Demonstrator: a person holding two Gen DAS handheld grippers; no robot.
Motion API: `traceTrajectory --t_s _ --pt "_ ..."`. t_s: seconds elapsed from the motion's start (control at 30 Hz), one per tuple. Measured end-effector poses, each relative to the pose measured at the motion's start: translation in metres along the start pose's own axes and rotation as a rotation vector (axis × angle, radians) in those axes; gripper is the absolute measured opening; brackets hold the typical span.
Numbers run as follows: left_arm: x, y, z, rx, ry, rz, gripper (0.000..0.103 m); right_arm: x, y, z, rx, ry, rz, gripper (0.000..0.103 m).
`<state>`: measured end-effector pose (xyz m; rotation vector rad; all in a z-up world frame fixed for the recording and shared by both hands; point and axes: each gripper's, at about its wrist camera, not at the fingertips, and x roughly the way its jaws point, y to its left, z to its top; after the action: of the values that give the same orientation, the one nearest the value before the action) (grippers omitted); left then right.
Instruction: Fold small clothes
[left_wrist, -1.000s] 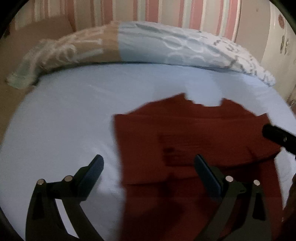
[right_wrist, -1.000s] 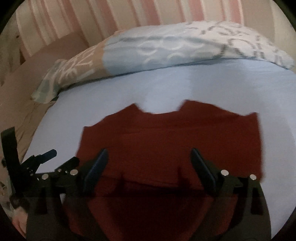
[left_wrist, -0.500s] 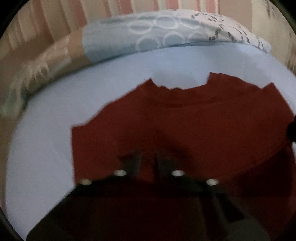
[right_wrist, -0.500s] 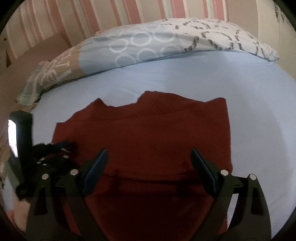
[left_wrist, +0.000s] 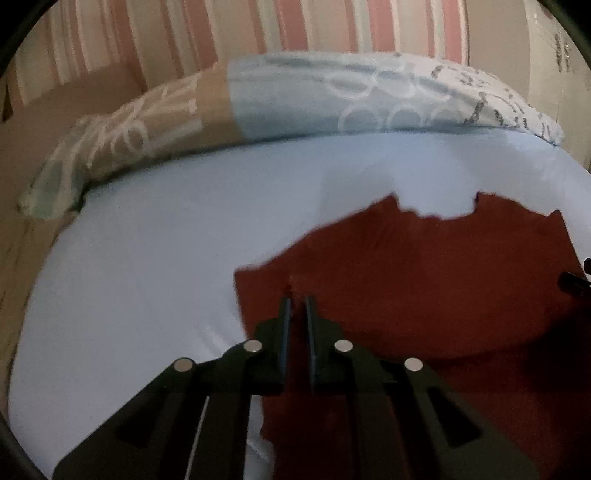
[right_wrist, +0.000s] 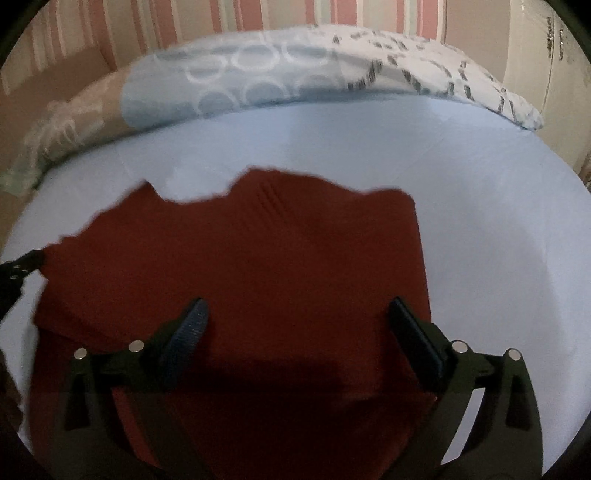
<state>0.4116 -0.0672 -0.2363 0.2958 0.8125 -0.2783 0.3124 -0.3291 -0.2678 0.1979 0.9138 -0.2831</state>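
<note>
Bedsheet (left_wrist: 129, 277) | left gripper (left_wrist: 297, 301) pinches red garment (left_wrist: 424, 277) | right gripper (right_wrist: 295, 317) spread

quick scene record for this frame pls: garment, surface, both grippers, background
garment: dark red garment, lying on the sheet, partly folded
surface: light blue bed sheet
left gripper: shut on the garment's left edge, a bit of cloth pinched between the fingers
right gripper: open, over the garment, fingers wide apart
background: patterned pillow at the far edge, striped wall behind it
</note>
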Motion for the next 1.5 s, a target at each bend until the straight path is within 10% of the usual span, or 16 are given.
traceTrajectory --t_s 0.2,0.3,0.4,0.7,1.07,1.5 --pt "0.014 0.008 -0.025 -0.028 0.054 0.023 0.014 0.016 -0.017 -0.014 -0.004 0.019 -0.044 0.100" --pt "-0.009 0.015 -0.023 -0.066 0.012 0.027 0.057 0.005 -0.020 -0.010 -0.001 -0.002 -0.059 0.100" --pt "-0.036 0.012 -0.010 -0.092 -0.071 -0.061 0.079 -0.015 -0.012 -0.004 -0.006 -0.069 0.012 0.100" --pt "0.019 -0.059 0.026 0.076 0.076 -0.111 0.082 0.006 0.047 -0.001 -0.185 0.019 0.071 0.100" --pt "0.002 -0.019 -0.001 -0.037 0.100 -0.107 0.082 0.016 -0.033 0.001 0.040 0.067 0.047 0.100" --pt "-0.159 -0.028 -0.051 -0.050 -0.047 -0.066 0.101 -0.172 0.010 -0.053 -0.074 -0.191 0.157 0.100"
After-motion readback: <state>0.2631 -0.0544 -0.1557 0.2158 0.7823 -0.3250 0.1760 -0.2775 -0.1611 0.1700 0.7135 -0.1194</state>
